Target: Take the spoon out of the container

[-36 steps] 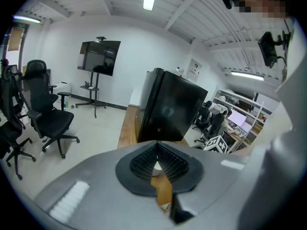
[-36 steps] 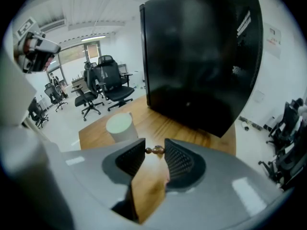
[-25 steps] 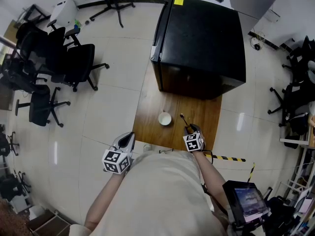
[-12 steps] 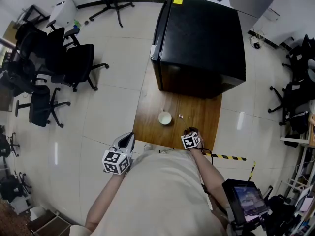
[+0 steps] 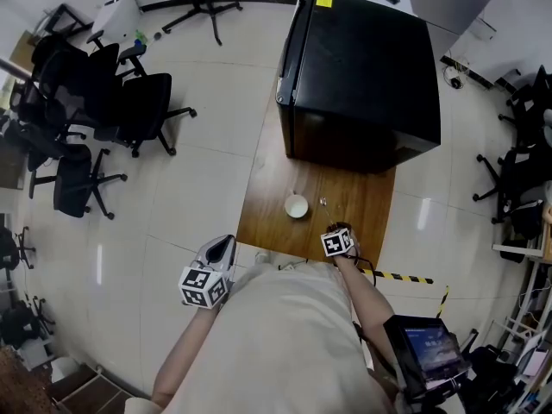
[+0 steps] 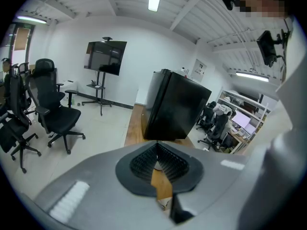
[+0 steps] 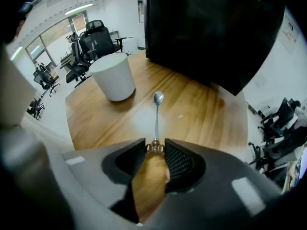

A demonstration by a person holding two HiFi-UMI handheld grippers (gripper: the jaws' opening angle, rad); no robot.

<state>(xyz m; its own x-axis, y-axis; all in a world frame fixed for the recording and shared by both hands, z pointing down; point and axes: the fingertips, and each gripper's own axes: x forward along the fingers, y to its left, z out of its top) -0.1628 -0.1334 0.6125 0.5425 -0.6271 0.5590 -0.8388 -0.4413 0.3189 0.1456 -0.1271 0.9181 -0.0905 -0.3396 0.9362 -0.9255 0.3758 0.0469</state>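
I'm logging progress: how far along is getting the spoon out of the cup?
Done: the spoon is out of the cup, stretched low along the table beside it; whether it touches the wood is unclear. In hand: the right gripper is clamped on the handle's end. Left: only setting it down and letting go, probably. The left gripper hangs off the table, empty.

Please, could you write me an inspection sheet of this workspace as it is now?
Surface: wooden table, with a black cabinet standing on its far end.
Job's things: spoon is outside the white cup, beside it and not touching it.
Clutter: nothing seen.
Grippers: right claw closed on the end of the spoon's handle; left claw shut and empty, held off the table.
Cables: nothing seen on the table.
Surroundings: office chairs on the left; striped tape on the floor.
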